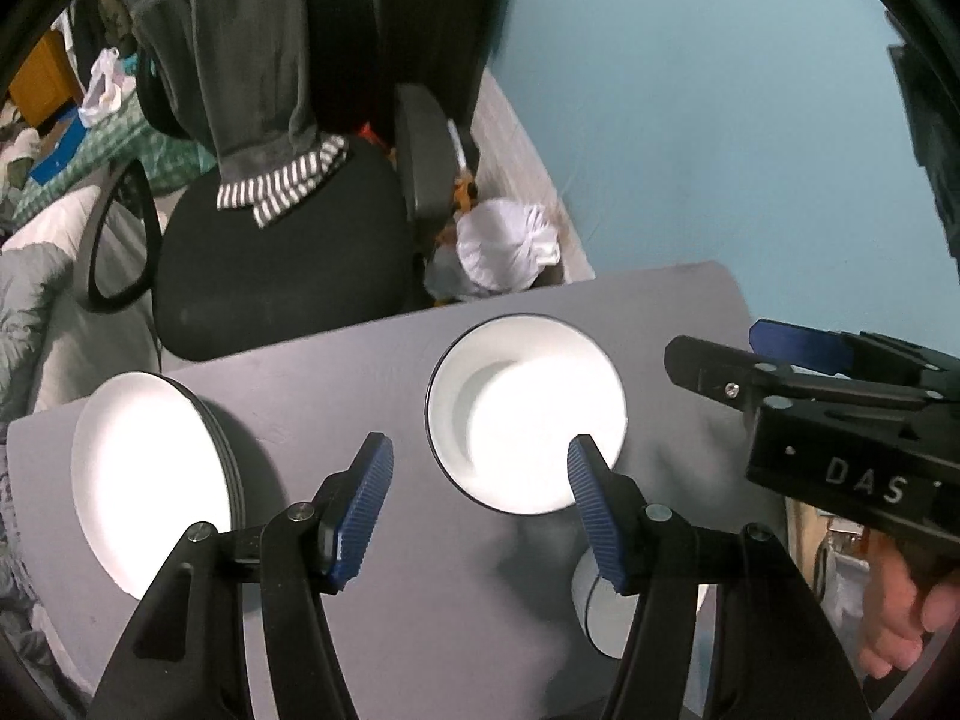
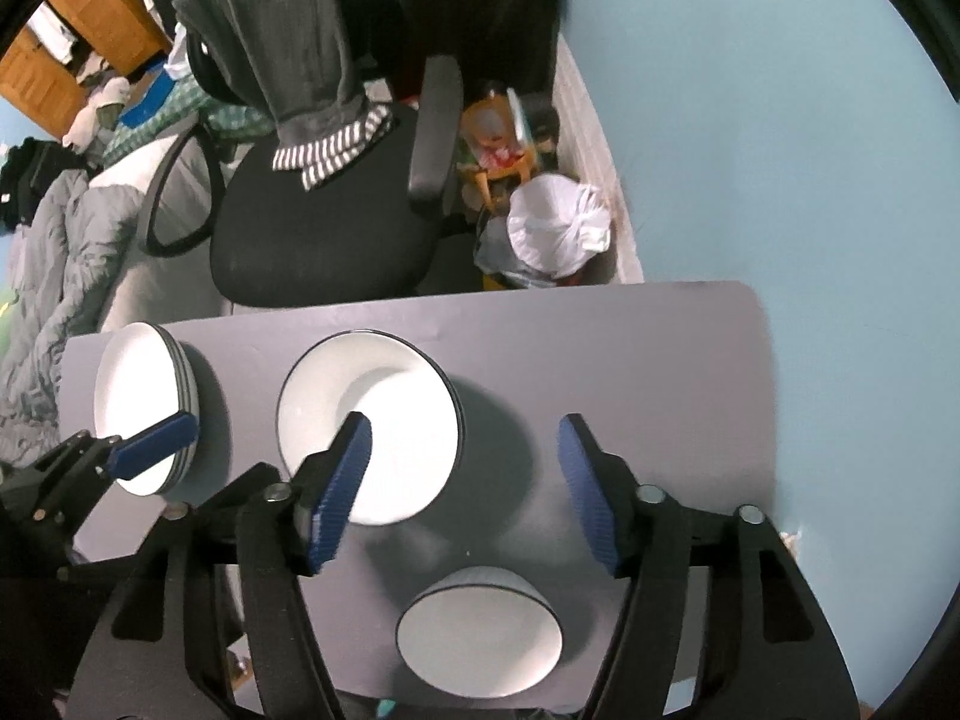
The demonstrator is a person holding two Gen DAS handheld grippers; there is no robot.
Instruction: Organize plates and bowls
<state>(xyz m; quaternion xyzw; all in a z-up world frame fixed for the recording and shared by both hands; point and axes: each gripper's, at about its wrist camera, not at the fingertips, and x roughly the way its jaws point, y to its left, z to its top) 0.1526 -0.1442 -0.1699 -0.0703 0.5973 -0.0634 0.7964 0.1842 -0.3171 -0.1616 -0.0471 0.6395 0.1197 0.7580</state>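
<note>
A grey table (image 2: 660, 360) carries three white pieces. A stack of plates (image 2: 135, 396) stands at the table's 9 o'clock end, near the edge. A wide bowl (image 2: 384, 420) with a dark rim sits in the middle, apart from the stack. A smaller bowl (image 2: 480, 639) sits at 6 o'clock, close to the near edge.

The left gripper (image 1: 480, 504) hangs above the table with its fingers spread wide and nothing between them. In the left wrist view its right pad (image 1: 591, 510) lies over the wide bowl's (image 1: 522, 414) near rim; I cannot tell if it touches. The stack (image 1: 150, 468) is at 9 o'clock from this gripper.

The right gripper (image 2: 465, 486) also stands wide open and holds nothing – the small bowl is seen below, between its two arms. Its left pad (image 2: 339, 480) crosses over the wide bowl in the picture.

Behind the table, at 12 o'clock, is a black chair (image 2: 324, 228) with grey clothes on its back, and a white bag (image 2: 558, 222) lies on the floor by the blue wall (image 2: 780, 150).
</note>
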